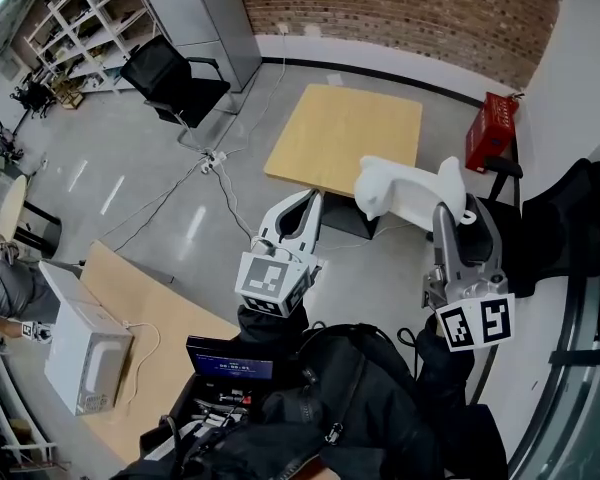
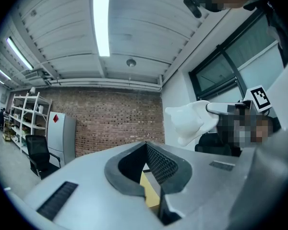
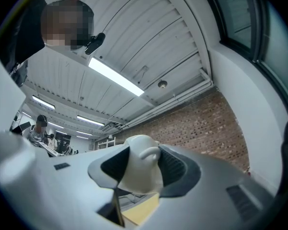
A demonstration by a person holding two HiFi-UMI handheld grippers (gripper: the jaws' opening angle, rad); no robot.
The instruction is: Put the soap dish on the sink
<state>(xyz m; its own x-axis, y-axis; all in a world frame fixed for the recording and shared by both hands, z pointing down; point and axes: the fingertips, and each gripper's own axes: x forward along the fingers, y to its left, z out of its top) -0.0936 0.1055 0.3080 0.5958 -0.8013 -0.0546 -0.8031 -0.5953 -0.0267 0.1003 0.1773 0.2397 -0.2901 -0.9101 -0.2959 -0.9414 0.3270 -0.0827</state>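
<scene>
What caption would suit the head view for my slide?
Right gripper holds a white soap dish above the floor near a wooden table; left gripper shut, empty.

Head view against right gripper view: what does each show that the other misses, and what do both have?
Only the head view: the left gripper holding nothing, a black chair, a white appliance on a bench. Only the right gripper view: the ceiling light strip and people far off at left. Both: the right gripper with its jaws closed on the white soap dish, the wooden table and the brick wall.
</scene>
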